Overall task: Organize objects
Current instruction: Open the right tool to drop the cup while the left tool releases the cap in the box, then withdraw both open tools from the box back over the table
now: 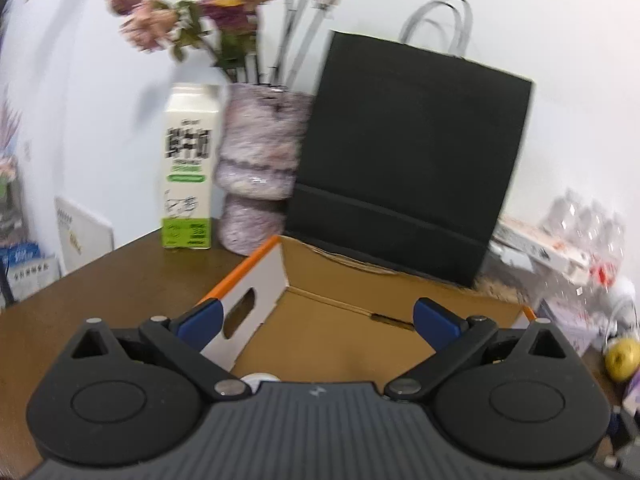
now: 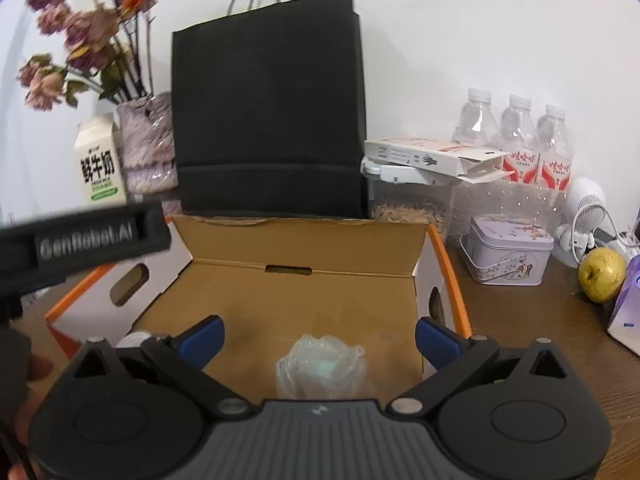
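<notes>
An open cardboard box (image 2: 304,248) with white sides and orange edges sits on the brown table. A crumpled clear plastic wrap (image 2: 320,364) lies on its floor, just ahead of my right gripper (image 2: 318,338), whose blue pads stand wide open with nothing pressed between them. My left gripper (image 1: 316,320) is open too, over the same box (image 1: 344,280) near its left wall. A small white round thing (image 1: 259,378) peeks out under the left gripper's body. The left gripper's black body (image 2: 84,240) shows at the left of the right wrist view.
Behind the box stand a black paper bag (image 2: 272,112), a milk carton (image 2: 100,160) and a vase of dried flowers (image 2: 148,144). To the right are three water bottles (image 2: 516,136), a flat carton (image 2: 432,156), a tin (image 2: 508,256) and a yellow fruit (image 2: 602,274).
</notes>
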The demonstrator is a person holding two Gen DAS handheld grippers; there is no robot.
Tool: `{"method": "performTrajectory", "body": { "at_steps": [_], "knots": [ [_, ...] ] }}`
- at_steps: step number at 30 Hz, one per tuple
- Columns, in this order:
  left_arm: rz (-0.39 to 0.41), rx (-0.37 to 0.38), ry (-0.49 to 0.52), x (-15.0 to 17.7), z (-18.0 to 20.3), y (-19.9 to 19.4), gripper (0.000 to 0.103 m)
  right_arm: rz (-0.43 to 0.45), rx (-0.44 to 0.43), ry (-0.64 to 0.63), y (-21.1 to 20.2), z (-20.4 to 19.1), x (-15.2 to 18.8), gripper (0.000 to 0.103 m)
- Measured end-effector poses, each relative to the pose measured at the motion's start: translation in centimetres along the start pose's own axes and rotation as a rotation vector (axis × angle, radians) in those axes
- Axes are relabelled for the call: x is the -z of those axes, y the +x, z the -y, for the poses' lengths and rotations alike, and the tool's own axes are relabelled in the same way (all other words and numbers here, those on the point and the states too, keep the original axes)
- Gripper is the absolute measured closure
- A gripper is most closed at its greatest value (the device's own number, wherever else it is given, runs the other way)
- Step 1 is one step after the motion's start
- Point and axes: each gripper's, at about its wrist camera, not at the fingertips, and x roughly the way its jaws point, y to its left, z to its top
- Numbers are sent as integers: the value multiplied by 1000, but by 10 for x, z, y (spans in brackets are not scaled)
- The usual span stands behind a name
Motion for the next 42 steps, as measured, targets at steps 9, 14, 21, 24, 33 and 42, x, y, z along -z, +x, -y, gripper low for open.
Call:
{"method": "performTrajectory", "body": {
  "at_steps": [9,14,21,24,33,42],
  "knots": [
    [28,-48,-46,3,-22,-11,0,98,69,-87,-23,-25,13,1],
    [36,-57,-31,6,-30,-18,0,102,69,-110,-30,-30,18,2],
    [62,-66,10,11,-36,-35,0,120,66,-132,-47,-38,30,3],
    [71,-65,26,13,-39,-43,0,118,62,-141,-53,-41,35,3],
    [90,-45,60,17,-46,-69,1,126,62,-143,-74,-48,49,3],
    [117,-3,84,17,-53,-103,1,147,62,-125,-99,-50,58,3]
  ]
}}
